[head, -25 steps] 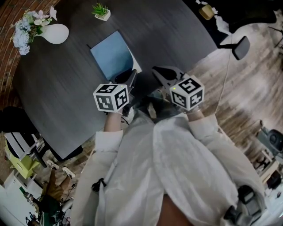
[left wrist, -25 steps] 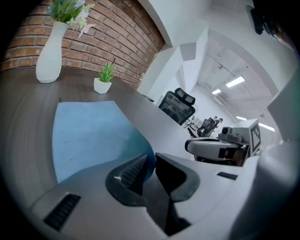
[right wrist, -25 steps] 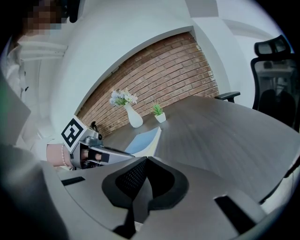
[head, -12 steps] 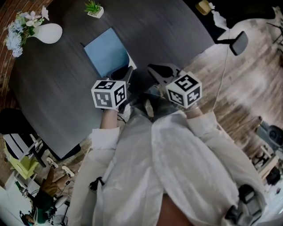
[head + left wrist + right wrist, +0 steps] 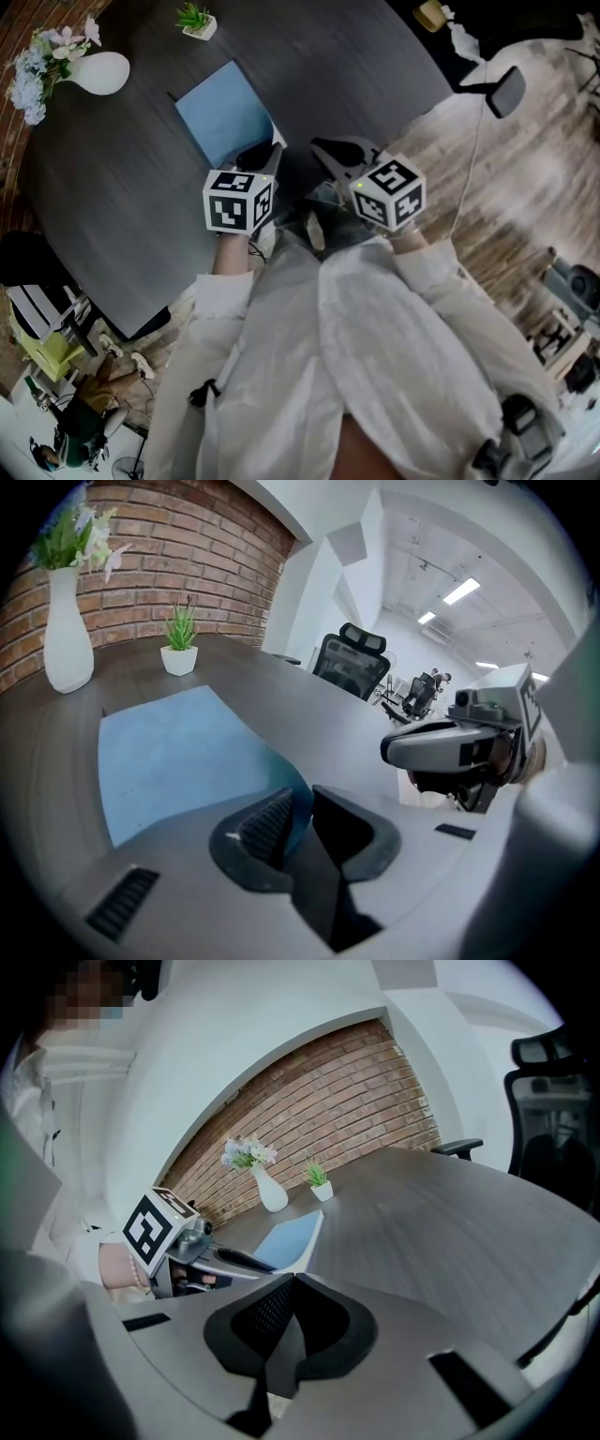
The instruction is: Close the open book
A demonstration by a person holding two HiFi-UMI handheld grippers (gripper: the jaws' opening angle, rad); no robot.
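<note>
Head view shows the blue book (image 5: 228, 108) apparently lying closed; left gripper (image 5: 265, 156), opening, straddles its near corner; right gripper (image 5: 325, 148), beside the book, is pressed together, empty.

Left gripper (image 5: 302, 803) jaws opening around book (image 5: 169, 752) edge; right gripper (image 5: 292, 1286) closed

- Book (image 5: 228, 111) lies on the table (image 5: 375, 56), straight ahead of the left gripper (image 5: 272, 153). Its near corner sits at the gap of that gripper's opening jaws.
- Vase (image 5: 101, 71) stands past the book, off to the left gripper's left.
- Plant pot (image 5: 199, 22) stands behind the book, right of the vase.
- Right gripper (image 5: 323, 148) is just right of the left gripper, beside the book and apart from it.
</note>
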